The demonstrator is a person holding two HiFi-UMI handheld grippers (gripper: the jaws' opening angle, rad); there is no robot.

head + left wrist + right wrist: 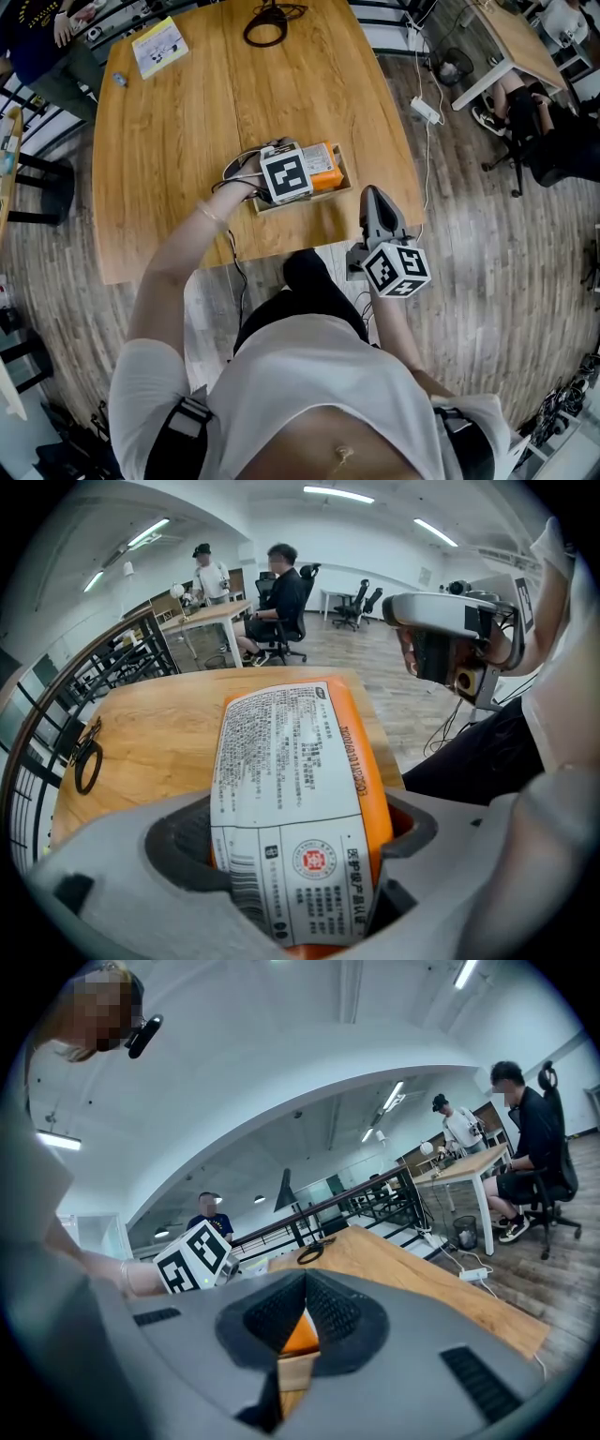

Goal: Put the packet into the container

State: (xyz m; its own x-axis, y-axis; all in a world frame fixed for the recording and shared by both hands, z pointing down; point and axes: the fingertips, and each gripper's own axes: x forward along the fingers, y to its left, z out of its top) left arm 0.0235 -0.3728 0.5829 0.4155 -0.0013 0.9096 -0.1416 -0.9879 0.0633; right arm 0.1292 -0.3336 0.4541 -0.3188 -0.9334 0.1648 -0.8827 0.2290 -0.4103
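An orange packet with a white printed label lies in the small wooden container near the table's front edge. My left gripper reaches over the container, its marker cube covering the left part. In the left gripper view the packet lies lengthwise between the wide-spread jaws of the left gripper, and I see no squeeze on it. My right gripper hovers shut just off the table's front edge, right of the container. Through its narrow slit show the orange packet and the container's wall.
A coiled black cable lies at the table's far edge and a yellow booklet at the far left. A power strip lies on the floor to the right. People sit at a desk beyond the table.
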